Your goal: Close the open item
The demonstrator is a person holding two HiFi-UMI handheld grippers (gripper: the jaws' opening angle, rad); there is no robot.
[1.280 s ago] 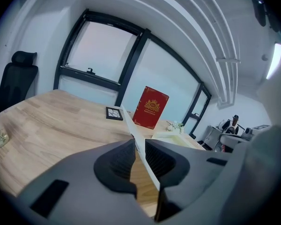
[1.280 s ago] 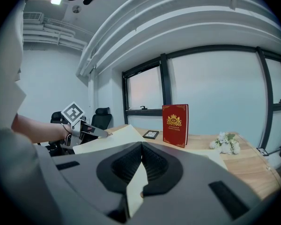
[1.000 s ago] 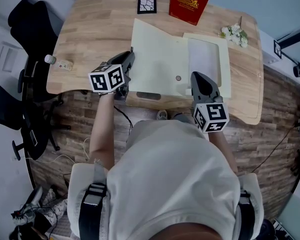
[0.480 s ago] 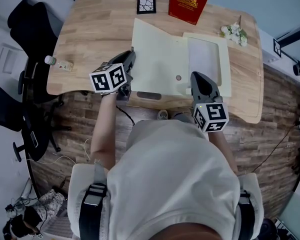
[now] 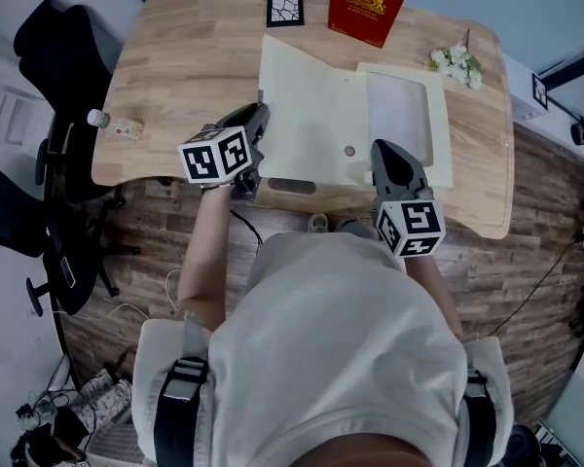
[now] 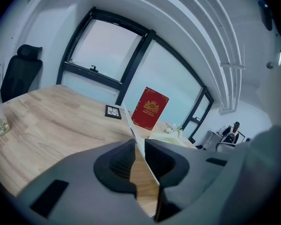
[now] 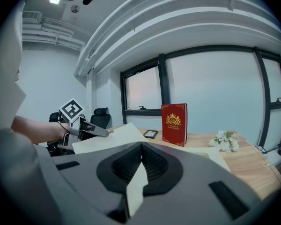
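left claw (image 6: 139, 146) pinches folder (image 5: 311, 125) flap (image 7: 113, 137) | right claw (image 7: 141, 156) pinches near edge | only right gripper view shows flap lifted off counter (image 7: 253, 165)

- We see a light wooden table (image 5: 175, 56) with rounded corners standing on a wood-plank floor (image 5: 526, 261).
- We find black office chairs (image 5: 54, 37) at the table's left end.
- We note large black-framed windows (image 7: 215, 93) beyond the table's far edge, admitting pale daylight.
- We observe pale walls (image 7: 56, 83), ceiling pipes (image 7: 47, 36) and one lit lamp (image 7: 55, 0).
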